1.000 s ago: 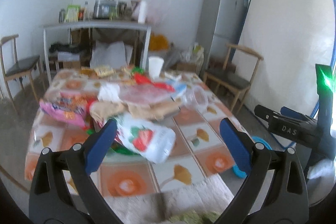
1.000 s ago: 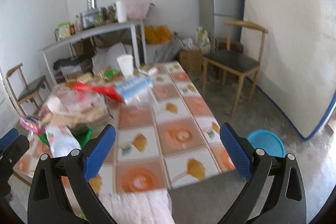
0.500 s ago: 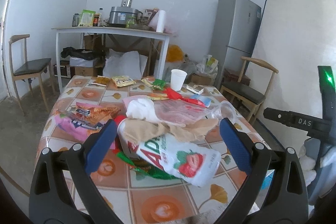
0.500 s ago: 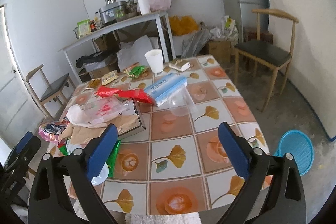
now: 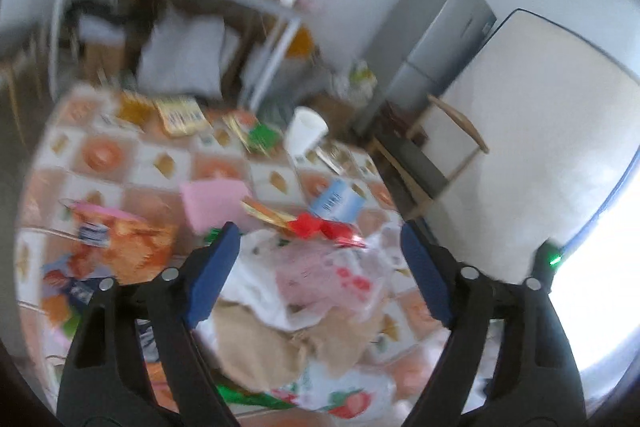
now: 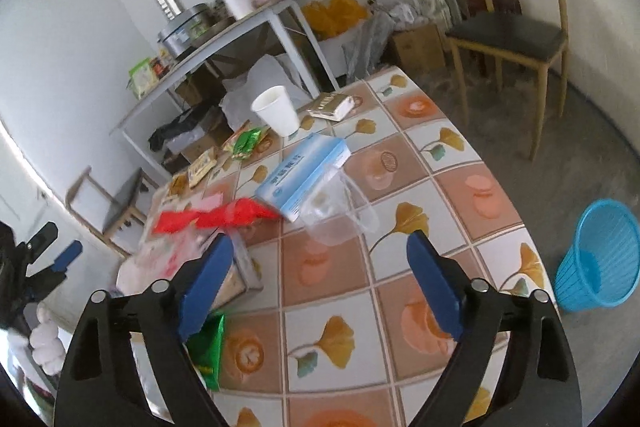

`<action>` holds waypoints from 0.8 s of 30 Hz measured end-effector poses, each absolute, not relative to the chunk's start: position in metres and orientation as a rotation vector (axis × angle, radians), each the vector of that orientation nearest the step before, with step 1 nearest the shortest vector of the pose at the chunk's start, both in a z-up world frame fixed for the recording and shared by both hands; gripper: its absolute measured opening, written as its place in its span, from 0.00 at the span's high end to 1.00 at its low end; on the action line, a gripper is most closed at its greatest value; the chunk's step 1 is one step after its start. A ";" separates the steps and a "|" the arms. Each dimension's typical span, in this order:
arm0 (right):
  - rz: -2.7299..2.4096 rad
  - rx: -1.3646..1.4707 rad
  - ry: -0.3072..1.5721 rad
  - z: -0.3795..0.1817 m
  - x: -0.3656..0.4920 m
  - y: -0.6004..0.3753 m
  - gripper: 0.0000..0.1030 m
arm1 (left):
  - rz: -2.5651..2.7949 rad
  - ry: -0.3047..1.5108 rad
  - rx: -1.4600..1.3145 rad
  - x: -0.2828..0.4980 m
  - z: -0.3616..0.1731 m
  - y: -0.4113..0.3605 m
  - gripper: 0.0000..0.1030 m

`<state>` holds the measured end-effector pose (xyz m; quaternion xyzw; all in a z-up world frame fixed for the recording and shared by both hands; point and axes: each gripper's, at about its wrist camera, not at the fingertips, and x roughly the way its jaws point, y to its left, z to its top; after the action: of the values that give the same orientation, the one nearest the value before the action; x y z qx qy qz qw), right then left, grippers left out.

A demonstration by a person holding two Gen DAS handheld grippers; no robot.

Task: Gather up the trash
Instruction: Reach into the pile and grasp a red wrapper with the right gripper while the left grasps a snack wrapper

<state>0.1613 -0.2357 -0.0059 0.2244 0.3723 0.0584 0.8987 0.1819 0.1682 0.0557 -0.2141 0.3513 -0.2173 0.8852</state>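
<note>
Trash lies over a tiled table [image 6: 404,195]. My right gripper [image 6: 320,287] is open and empty above the table, just short of a clear plastic cup [image 6: 340,215] lying on its side beside a blue box [image 6: 304,173]. A red wrapper [image 6: 212,219], a white paper cup [image 6: 278,111] and a green packet [image 6: 208,347] lie around. My left gripper [image 5: 320,279] is open and empty over a heap of clear and pink plastic bags [image 5: 320,279] and brown paper [image 5: 260,343]. The left view is blurred. An orange snack bag [image 5: 120,243] lies to its left.
A blue plastic basket [image 6: 596,255] stands on the floor right of the table. A wooden chair [image 6: 512,31] stands at the far right. A grey shelf table [image 6: 224,35] with pots is at the back wall. A fridge [image 5: 432,51] stands beside a mattress [image 5: 532,131].
Both grippers have moved forward and lower over the table. The left view now looks down on the trash heap; the right view has closed in on the clear cup. Both stay open.
</note>
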 end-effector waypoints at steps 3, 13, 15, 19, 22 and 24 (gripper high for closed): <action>0.125 0.534 0.802 -0.018 0.180 -0.252 0.20 | -0.507 0.905 -0.473 0.231 0.045 0.160 0.27; 0.152 0.663 0.896 -0.052 0.229 -0.279 0.28 | -0.345 1.316 -0.636 0.334 -0.041 0.159 0.36; 0.153 0.667 0.902 -0.055 0.232 -0.280 0.28 | -0.301 1.359 -0.654 0.348 -0.055 0.162 0.37; 0.141 0.667 0.911 -0.059 0.237 -0.280 0.33 | -0.255 1.424 -0.671 0.366 -0.074 0.163 0.46; 0.180 0.635 0.862 -0.045 0.230 -0.271 0.35 | -0.254 1.454 -0.683 0.371 -0.083 0.161 0.54; 0.232 0.579 0.815 -0.030 0.227 -0.261 0.36 | -0.270 1.461 -0.687 0.371 -0.085 0.159 0.57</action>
<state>0.2271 -0.2605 -0.0304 0.2768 0.3899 0.1110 0.8712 0.3705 0.1595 -0.0846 -0.3065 0.6517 -0.1204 0.6833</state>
